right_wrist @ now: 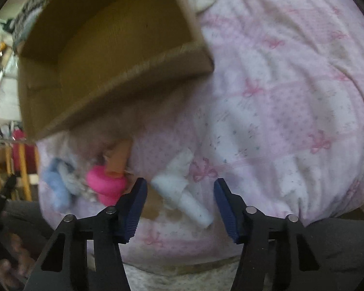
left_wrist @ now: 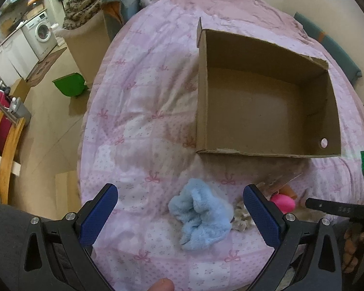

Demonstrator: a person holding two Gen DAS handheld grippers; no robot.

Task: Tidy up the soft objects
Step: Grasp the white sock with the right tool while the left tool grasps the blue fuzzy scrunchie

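Looking along the left gripper (left_wrist: pixel 179 214), I see its jaws spread wide above a fluffy blue scrunchie (left_wrist: pixel 199 218) lying on the pink bow-print quilt (left_wrist: pixel 138 97) of the bed, roughly between the two blue pads and holding nothing. Just beyond stands an open cardboard box (left_wrist: pixel 201 97) with a bare floor, near the scrunchie but apart from it. To the right of the scrunchie, partly hidden by the right pad, lie a beige frilly piece (left_wrist: pixel 240 215) and a bright pink item (left_wrist: pixel 285 202).

From the right gripper (right_wrist: pixel 180 206), the picture is blurred. Its jaws are also wide and hold nothing, hovering over a white soft item (right_wrist: pixel 179 186) with a tube-like end, lying on the quilt between the pads. The pink item (right_wrist: pixel 104 181) sits just to the left, touching an orange-tan piece (right_wrist: pixel 119 157), with the blue scrunchie (right_wrist: pixel 55 181) farther left.

My worry is the quilt: closing low could pinch the bedding with the scrunchie, and the fluffy pile may slip from a shallow grip. The box's near wall could also snag a low carry.

Only the left view shows the box floor clearly; only the right view shows the white item.
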